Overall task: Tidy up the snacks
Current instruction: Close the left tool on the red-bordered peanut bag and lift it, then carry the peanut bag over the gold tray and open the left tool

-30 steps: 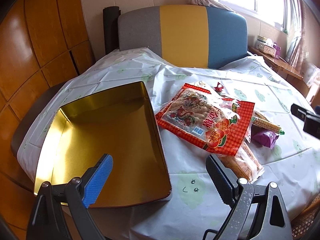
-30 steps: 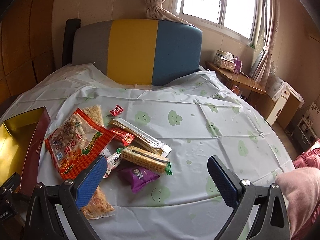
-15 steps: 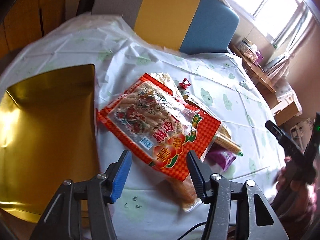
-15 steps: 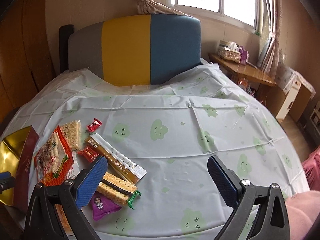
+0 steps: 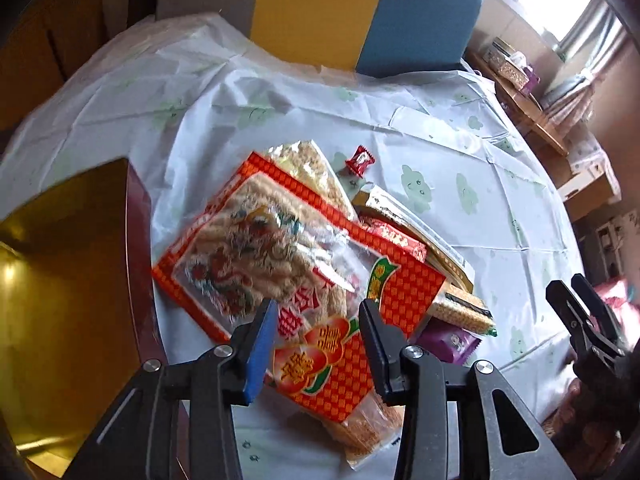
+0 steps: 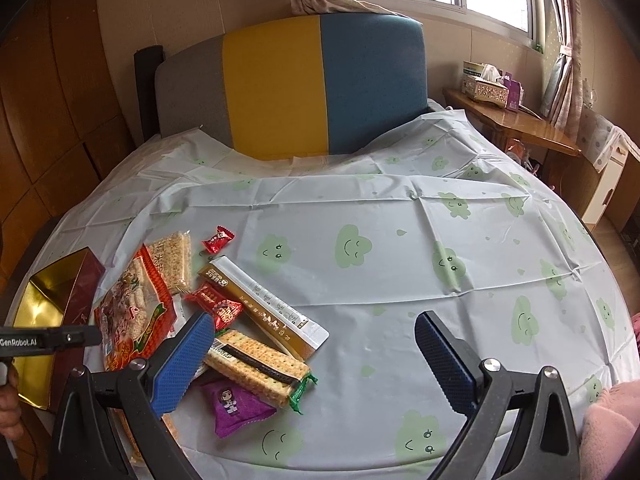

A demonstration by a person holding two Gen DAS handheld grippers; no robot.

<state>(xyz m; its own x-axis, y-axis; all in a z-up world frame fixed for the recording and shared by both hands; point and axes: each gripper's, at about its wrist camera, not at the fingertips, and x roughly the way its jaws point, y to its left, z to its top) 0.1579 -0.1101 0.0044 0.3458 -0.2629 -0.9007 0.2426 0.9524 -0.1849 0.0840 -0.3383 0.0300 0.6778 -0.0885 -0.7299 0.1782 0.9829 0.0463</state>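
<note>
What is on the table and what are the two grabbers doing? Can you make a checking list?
Surface: tablecloth, white with green smiling clouds, creased.
Job's things: gold box open at the left edge; big red snack bag beside it, lying over other packets; cracker pack, purple pouch, long gold packet, red candy.
Clutter: nothing seen.
Grippers: left gripper open over the red bag's near end; right gripper open, holding nothing.
Cables: nothing seen.
Surroundings: grey, yellow and blue chair back, window, wooden side table.

Black fingers [image 6: 444, 356], blue pads [image 6: 182, 360], silver screws
</note>
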